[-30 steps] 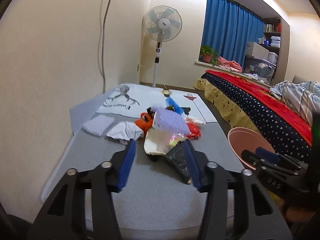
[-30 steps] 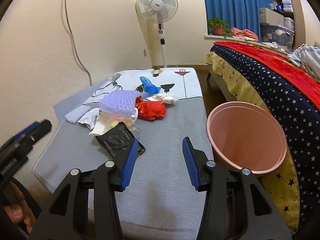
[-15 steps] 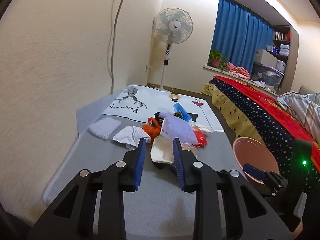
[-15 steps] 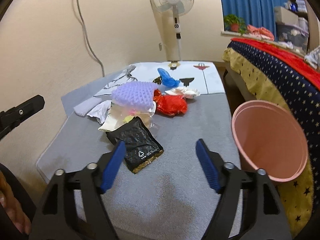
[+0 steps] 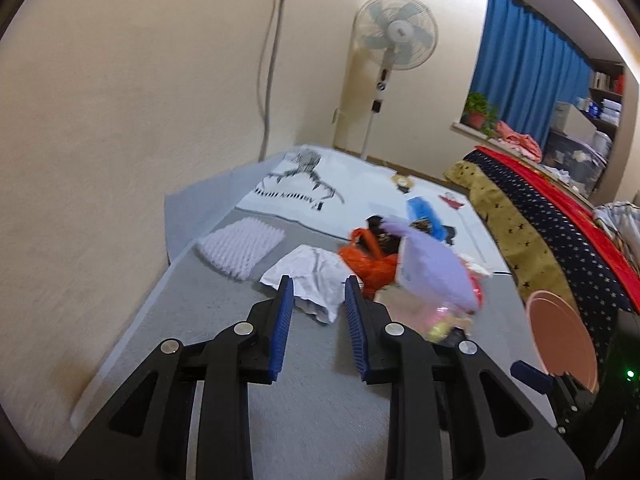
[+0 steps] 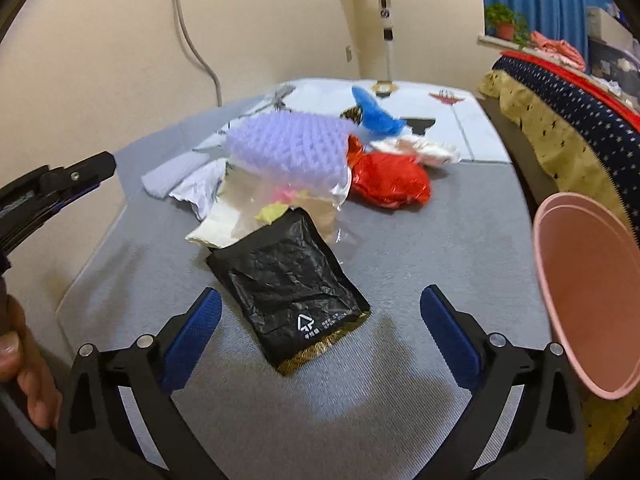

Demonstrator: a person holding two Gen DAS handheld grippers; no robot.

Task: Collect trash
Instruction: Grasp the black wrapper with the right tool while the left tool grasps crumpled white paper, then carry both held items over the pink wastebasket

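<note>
Your right gripper hovers, fingers spread wide, around the crinkled black foil pouch, which lies flat on the grey worktop. Its long axis runs diagonally, printed end toward you, between the fingers untouched.

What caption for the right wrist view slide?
Open right gripper poised over a black foil pouch on the grey mat, pink bin alongside.

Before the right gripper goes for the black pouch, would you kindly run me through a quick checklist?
1. Right gripper open wide: ok.
2. Black pouch lying between and ahead of its fingers: ok.
3. Pouch free of other trash: not ok, its far edge sits under the clear wrapper.
4. Pink bin within view, mouth facing the table: ok.
5. Left gripper out of the way: ok.
6. Bin contents: cannot tell.
</note>
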